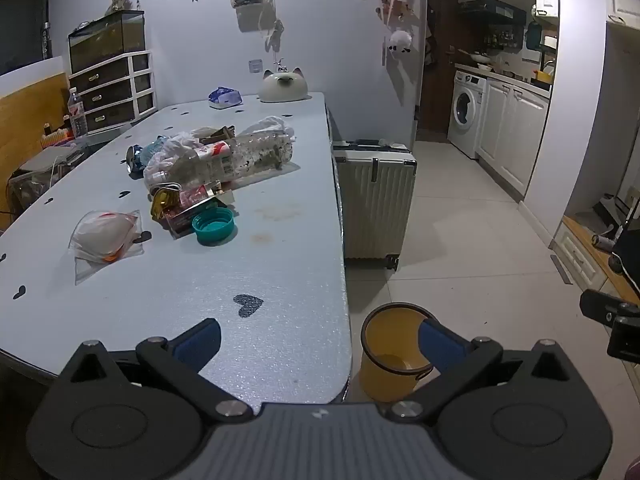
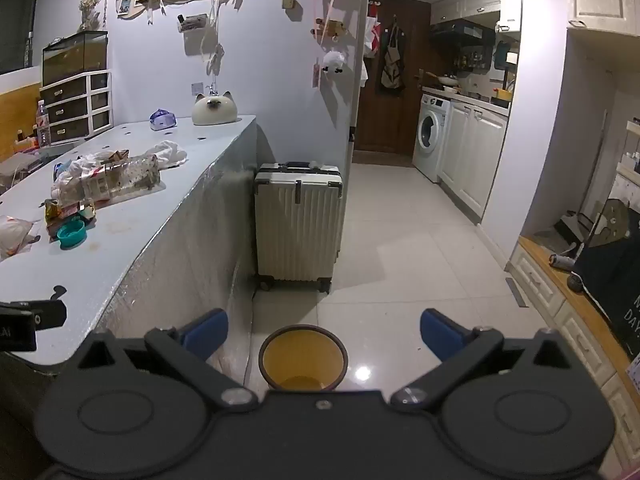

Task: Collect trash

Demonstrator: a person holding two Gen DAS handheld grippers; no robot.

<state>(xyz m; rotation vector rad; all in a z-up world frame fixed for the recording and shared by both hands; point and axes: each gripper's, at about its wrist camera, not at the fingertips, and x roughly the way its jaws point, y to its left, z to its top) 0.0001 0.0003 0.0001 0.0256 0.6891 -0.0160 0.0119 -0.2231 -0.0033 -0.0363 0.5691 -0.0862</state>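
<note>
I saw a ribbed white suitcase (image 2: 298,222) standing on the tiled floor just beside the table end. A cat-face ornament (image 1: 283,87) sat at the table's far edge, a tissue pack (image 1: 225,98) near it. A drawer unit (image 1: 114,90) with a glass tank (image 1: 107,40) on top stood far left. A washing machine (image 2: 430,142) was in the kitchen behind.

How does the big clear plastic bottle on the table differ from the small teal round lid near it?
The big clear plastic bottle lies on its side, long and see-through, grimy inside. The small teal round lid is short, opaque, and sits open side up. Both rest on the pale table, not yet collected.
</note>
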